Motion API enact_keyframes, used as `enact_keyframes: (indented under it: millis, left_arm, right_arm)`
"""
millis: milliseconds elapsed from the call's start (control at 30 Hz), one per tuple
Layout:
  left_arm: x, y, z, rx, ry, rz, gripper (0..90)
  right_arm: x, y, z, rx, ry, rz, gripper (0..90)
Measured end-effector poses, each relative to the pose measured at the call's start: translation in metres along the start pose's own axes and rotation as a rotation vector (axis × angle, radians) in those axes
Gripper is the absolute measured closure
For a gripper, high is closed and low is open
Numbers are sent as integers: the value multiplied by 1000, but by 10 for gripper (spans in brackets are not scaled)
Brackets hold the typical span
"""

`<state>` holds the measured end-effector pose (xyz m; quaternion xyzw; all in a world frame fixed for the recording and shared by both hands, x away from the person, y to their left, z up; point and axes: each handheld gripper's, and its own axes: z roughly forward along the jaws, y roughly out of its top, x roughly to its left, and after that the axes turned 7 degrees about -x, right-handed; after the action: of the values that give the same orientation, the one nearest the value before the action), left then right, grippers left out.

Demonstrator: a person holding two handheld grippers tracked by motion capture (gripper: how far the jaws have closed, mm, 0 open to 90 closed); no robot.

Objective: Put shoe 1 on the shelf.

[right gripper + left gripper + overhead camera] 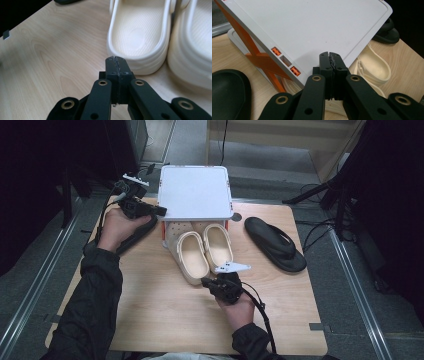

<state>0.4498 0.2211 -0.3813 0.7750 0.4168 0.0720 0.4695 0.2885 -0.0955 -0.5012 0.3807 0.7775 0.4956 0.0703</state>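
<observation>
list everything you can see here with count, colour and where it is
clogs: 2, cream, side by side at the table's middle, toes under the shelf's front edge
shelf: 1, white top with orange side braces, at the far edge of the table
sandal: 1, black, right of the shelf on the table
second sandal: 1, black, left of the shelf in the left gripper view
table: 1, light wood, under everything
left gripper: 1, black, jaws shut on nothing, by the shelf's left front corner
right gripper: 1, black, jaws shut on nothing, just short of a clog's heel
sleeves: 2, dark, entering from the bottom
</observation>
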Motion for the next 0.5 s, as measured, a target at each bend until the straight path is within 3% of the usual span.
enact_keyframes:
  millis: [200, 500]
  left_arm:
    - [0, 0, 0, -1, -2, 0, 899]
    - [0, 0, 0, -2, -4, -6, 898]
  right_arm:
    - [-5, -12, 7, 16, 15, 14, 900]
    - [-10, -12, 18, 38, -9, 39, 900]
